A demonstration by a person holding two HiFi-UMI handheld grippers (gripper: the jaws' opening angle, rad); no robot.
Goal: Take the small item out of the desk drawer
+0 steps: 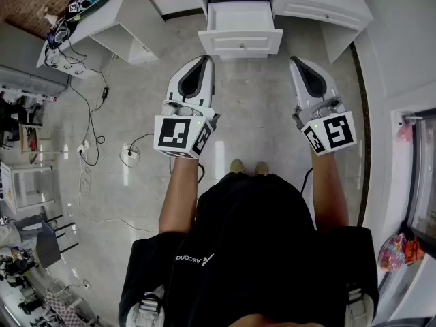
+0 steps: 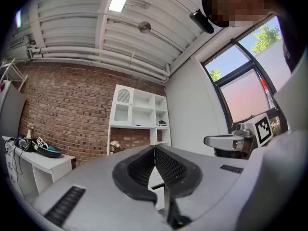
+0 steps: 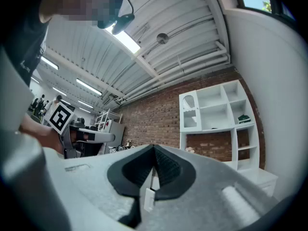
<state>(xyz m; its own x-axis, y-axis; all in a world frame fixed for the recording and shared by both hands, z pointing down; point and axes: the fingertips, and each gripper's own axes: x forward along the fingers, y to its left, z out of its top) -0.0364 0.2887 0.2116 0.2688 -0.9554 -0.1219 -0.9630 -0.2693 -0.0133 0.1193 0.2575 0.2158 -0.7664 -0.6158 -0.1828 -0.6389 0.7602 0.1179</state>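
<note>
The white desk stands ahead of me, and its drawer is pulled out. Its inside looks bare white, and I see no small item in it. My left gripper is held at waist height, short of the drawer front and pointing at it. Its jaws are shut with nothing between them. My right gripper is level with it, off the drawer's right corner. Its tips also meet. In both gripper views a sliver of white shows through the slit below the pads; I cannot tell what it is.
A second white desk with cables and gear stands at the left. A power strip and cords trail over the glossy floor. A white wall runs along the right. A white shelf unit stands against the brick wall.
</note>
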